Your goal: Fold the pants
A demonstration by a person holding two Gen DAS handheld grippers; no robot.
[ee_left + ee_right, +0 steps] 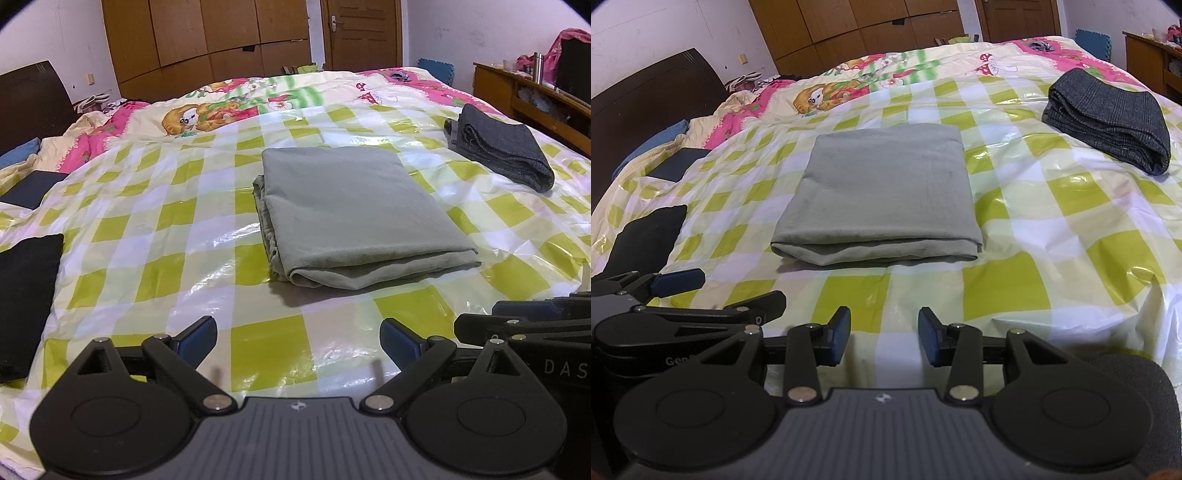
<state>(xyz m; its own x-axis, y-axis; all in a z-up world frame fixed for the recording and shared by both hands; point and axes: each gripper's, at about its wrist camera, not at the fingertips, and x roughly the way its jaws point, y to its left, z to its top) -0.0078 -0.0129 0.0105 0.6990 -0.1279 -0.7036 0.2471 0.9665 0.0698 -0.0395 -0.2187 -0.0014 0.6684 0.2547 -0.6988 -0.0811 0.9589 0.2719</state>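
Grey-green pants lie folded into a flat rectangle in the middle of the bed on a green-and-white checked plastic sheet. They also show in the right wrist view. My left gripper is open and empty, held near the bed's front edge, short of the pants. My right gripper is open and empty, also short of the pants. The right gripper shows at the right edge of the left wrist view. The left gripper shows at the left of the right wrist view.
Folded dark grey pants lie at the back right of the sheet, seen too in the right wrist view. A black folded garment lies at the left edge. A cartoon-print quilt covers the far bed. A wooden shelf stands at the right.
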